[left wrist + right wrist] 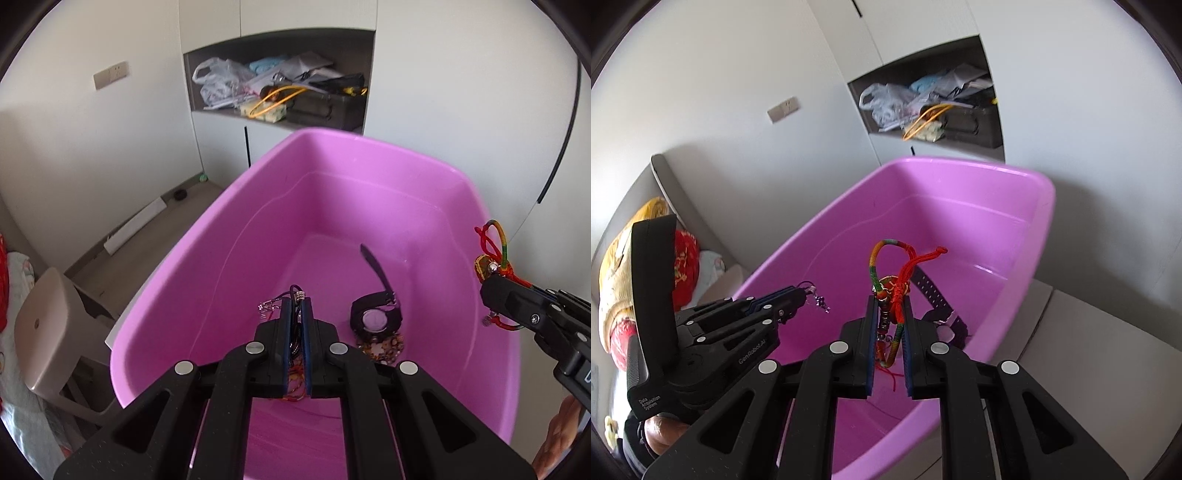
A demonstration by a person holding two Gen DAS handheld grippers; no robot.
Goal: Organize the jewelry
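My left gripper (296,306) is shut on a dark cord bracelet (295,295) with silver beads and a clear charm, held over the pink tub (177,280). My right gripper (889,306) is shut on a red and multicoloured woven bracelet (901,266), held above the tub (1015,229). The right gripper also shows at the tub's right rim in the left wrist view (491,291); the left gripper shows in the right wrist view (798,299). A black watch (376,314) lies on the tub floor beside a brown patterned piece (384,345).
A beige stool (51,332) stands left of the tub. A wall niche (280,92) holds bags, cables and a black case. Red and yellow bedding (646,266) lies at the left. The tub sits on a white surface (1089,350).
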